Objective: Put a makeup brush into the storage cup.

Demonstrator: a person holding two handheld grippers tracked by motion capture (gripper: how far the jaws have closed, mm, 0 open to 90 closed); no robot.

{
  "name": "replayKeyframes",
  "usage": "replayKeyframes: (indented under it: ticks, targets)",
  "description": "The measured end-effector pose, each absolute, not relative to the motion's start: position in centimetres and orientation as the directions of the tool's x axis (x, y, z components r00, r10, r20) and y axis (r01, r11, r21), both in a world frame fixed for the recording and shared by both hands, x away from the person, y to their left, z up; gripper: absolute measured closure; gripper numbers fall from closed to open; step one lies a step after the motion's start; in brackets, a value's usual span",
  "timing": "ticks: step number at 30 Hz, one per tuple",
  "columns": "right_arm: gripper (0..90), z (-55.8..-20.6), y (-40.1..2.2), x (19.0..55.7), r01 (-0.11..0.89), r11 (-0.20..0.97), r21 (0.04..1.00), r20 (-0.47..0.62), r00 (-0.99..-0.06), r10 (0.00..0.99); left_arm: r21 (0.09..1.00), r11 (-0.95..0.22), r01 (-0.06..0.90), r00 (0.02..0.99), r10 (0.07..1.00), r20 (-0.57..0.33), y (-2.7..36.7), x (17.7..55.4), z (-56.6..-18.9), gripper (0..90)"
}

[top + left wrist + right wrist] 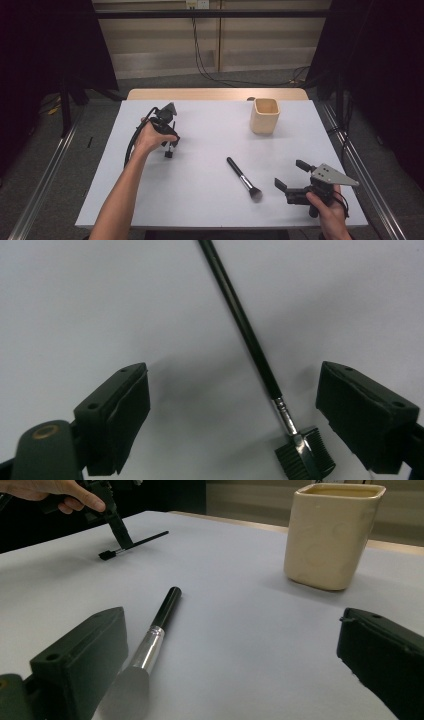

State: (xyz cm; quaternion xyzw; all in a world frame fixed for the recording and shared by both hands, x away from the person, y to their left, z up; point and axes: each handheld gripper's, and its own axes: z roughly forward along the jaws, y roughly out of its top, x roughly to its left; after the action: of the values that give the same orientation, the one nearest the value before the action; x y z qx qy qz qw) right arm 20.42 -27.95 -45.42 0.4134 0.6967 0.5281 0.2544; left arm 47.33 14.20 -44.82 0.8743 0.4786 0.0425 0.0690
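1. A white table (200, 200) seen from above; a person's two forearms come in from its near edge, each hand holding a two-jaw gripper.
2. The left gripper (169, 145) points down at the table's left half, about midway between the near and far edges. Its jaws are spread wide, and nothing is pinched.
3. Between those spread jaws lies a thin black brush (250, 340) flat on the table. Its small square head (305, 455) sits nearer one jaw, apart from both pads; its slim handle runs away from the gripper.
4. From the right gripper view, that thin brush (132, 544) lies near the far left of the table, with the left gripper's jaw tip standing at it.
5. The right gripper (295, 175) rests near the table's near right corner, jaws spread and empty, pointing left.
6. A makeup brush (243, 178) with a black handle, silver collar and soft head lies just left of the right gripper, handle angled toward the far left.
7. A cream square cup (264, 116) stands upright near the far edge, right of centre, well apart from both brushes.
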Motion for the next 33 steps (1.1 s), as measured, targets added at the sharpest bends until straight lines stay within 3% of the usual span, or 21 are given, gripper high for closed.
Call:
replayKeyframes:
  ticks: [11, 12, 13, 14, 20, 22, 33]
  targets:
    - [0.0, -45.4, -28.0, 20.4, 0.308, 0.101, 0.946, 0.082, -0.529, 0.845, 0.125, -0.515, 0.848, 0.521, 0.854, -0.013, 13.2, 47.0, -44.9, 40.0]
    - [0.0, -45.4, -28.0, 20.3, 0.308, 0.099, 0.946, 0.083, -0.529, 0.845, 0.121, -0.515, 0.849, 0.52, 0.854, -0.014, 13.2, 47.0, -44.9, 46.7]
    - [0.0, -45.4, -28.0, 20.3, 0.308, 0.099, 0.946, 0.083, -0.529, 0.845, 0.115, -0.511, 0.852, 0.516, 0.856, -0.016, 13.2, 47.0, -44.8, 46.7]
    - [0.0, -45.4, -28.0, 20.3, 0.308, 0.1, 0.946, 0.083, -0.529, 0.845, 0.106, -0.5, 0.86, 0.505, 0.863, -0.025, 13.2, 47.0, -44.7, 56.1]
    - [0.0, -45.5, -28.0, 20.4, 0.311, 0.105, 0.944, 0.081, -0.53, 0.844, 0.098, -0.481, 0.872, 0.485, 0.874, -0.027, 13.0, 47.0, -44.7, 67.6]
    - [0.0, -45.5, -27.9, 20.4, 0.311, 0.107, 0.944, 0.08, -0.532, 0.843, 0.083, -0.472, 0.878, 0.475, 0.879, -0.031, 12.9, 47.0, -44.7, 75.2]
    - [0.0, -45.5, -28.0, 20.3, 0.313, 0.103, 0.944, 0.084, -0.53, 0.844, 0.067, -0.461, 0.885, 0.464, 0.885, -0.042, 13.0, 47.0, -44.7, 85.8]
